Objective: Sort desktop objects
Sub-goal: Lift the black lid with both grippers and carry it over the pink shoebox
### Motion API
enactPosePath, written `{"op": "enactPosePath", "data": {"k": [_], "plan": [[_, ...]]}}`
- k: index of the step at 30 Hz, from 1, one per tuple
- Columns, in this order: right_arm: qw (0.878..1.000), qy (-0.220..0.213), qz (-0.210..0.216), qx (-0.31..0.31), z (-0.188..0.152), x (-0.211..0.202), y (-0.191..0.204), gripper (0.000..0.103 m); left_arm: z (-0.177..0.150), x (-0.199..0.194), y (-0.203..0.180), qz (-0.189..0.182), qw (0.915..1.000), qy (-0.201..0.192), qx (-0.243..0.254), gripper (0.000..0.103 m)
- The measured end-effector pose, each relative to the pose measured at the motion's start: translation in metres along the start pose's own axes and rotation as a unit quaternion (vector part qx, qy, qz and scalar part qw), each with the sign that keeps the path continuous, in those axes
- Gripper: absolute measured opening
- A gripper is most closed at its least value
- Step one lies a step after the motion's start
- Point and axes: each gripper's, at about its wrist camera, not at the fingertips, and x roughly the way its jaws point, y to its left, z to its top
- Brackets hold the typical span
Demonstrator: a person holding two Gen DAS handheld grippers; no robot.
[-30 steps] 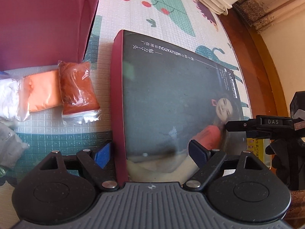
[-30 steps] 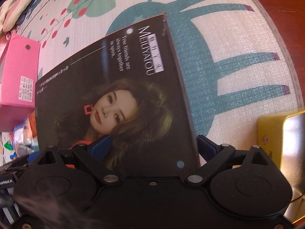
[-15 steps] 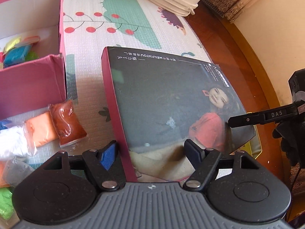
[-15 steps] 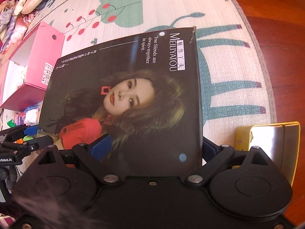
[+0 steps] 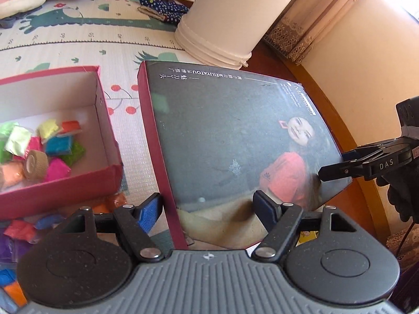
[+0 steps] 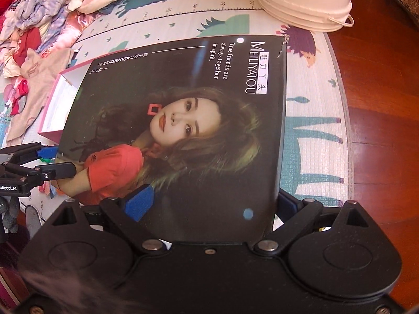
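Box lid fills the space ahead of both grippers, blocking view and path to the mat under it. Open pink box sits just left of the lid, only a narrow strip of play mat between them. White bucket stands beyond the lid's far edge; bare mat right of the lid.

Left claw and right claw clamped, opposite each other.

A white bucket stands upside down on the patterned play mat, beside the wooden floor. Crumpled clothes lie heaped at the mat's far edge, and lace curtains hang behind.
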Motion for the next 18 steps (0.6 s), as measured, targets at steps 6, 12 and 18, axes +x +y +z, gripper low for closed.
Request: {"op": "enactPosePath", "data": {"k": [6, 12, 18], "plan": [[0.999, -0.025, 0.014, -0.030, 0.028, -0.007, 0.053, 0.097, 0.022, -0.057, 0.026, 0.030, 0.9993, -0.016, 0.011, 0.076], [0.996, -0.045, 0.049, -0.054, 0.053, -0.003, 0.108, 0.097, 0.040, -0.114, 0.065, 0.060, 0.9977, -0.033, -0.002, 0.075], [0.993, -0.056, 0.080, -0.069, 0.073, 0.008, 0.157, 0.097, 0.059, -0.159, 0.099, 0.098, 0.9945, -0.035, 0.002, 0.076]]}}
